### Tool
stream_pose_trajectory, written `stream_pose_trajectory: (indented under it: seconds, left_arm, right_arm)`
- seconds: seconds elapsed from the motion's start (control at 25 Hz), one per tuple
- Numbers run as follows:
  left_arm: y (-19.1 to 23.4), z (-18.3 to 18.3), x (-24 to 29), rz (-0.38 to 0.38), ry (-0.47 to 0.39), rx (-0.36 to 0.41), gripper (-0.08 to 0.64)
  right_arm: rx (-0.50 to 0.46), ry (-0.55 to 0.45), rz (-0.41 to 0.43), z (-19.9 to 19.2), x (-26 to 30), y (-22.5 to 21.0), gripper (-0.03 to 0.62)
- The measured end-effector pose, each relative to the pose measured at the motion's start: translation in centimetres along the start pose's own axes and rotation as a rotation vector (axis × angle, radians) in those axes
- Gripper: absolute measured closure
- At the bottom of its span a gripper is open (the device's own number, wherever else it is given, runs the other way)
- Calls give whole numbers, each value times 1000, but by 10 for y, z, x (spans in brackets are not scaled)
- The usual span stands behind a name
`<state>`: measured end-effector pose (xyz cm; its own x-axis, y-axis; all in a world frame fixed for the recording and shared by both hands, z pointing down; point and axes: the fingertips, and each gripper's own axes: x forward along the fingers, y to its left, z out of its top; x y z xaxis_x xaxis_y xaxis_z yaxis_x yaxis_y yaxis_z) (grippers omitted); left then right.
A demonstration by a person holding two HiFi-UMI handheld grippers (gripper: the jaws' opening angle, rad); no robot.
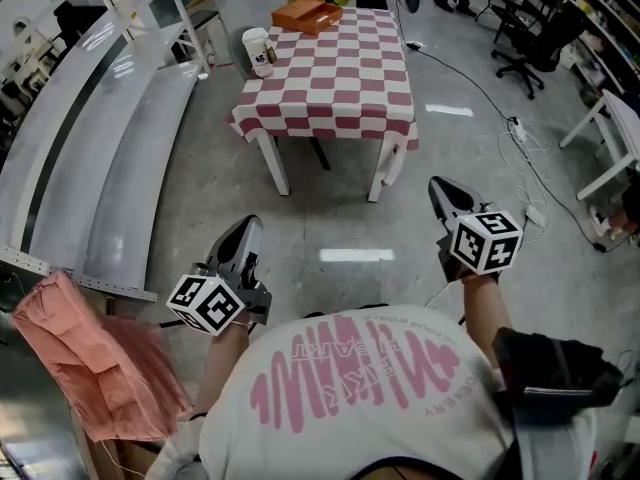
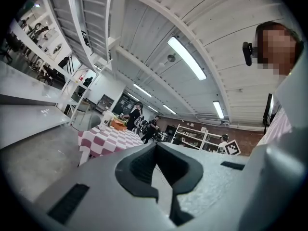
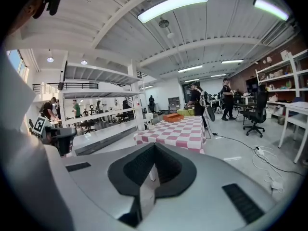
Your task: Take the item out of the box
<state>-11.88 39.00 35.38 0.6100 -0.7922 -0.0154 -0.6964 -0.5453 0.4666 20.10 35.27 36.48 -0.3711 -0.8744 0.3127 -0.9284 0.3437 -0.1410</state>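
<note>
An orange box (image 1: 307, 14) lies at the far end of a table with a red-and-white checked cloth (image 1: 340, 88), several steps ahead of me. It also shows small in the right gripper view (image 3: 173, 117) and the left gripper view (image 2: 118, 124). A white paper cup (image 1: 258, 51) stands at the table's left edge. My left gripper (image 1: 245, 233) and right gripper (image 1: 445, 193) are held close to my body, over bare floor and far from the table. Both are shut with nothing between the jaws, as their own views show (image 2: 156, 146) (image 3: 154, 146).
A long grey bench (image 1: 100, 148) runs along the left. A pink cloth (image 1: 90, 368) lies near my left side. Cables (image 1: 520, 158) trail over the floor at right, near an office chair (image 1: 530, 48) and a white table (image 1: 610, 138). People stand behind the checked table.
</note>
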Motion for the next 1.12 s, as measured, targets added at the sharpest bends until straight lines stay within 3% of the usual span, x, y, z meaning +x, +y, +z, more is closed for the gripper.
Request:
stream_pose_trajectory:
  seconds: [0.36, 0.6, 1.12]
  left_arm:
    - [16, 2, -4, 3, -11, -18, 552]
    - [44, 12, 2, 74, -53, -25, 552]
    - [81, 40, 103, 32, -57, -1, 552]
  right_arm:
    - [-3, 28, 26, -6, 27, 13, 588]
    - [-4, 40, 23, -5, 47, 5, 586]
    - [-10, 31, 28, 32, 142, -46, 588]
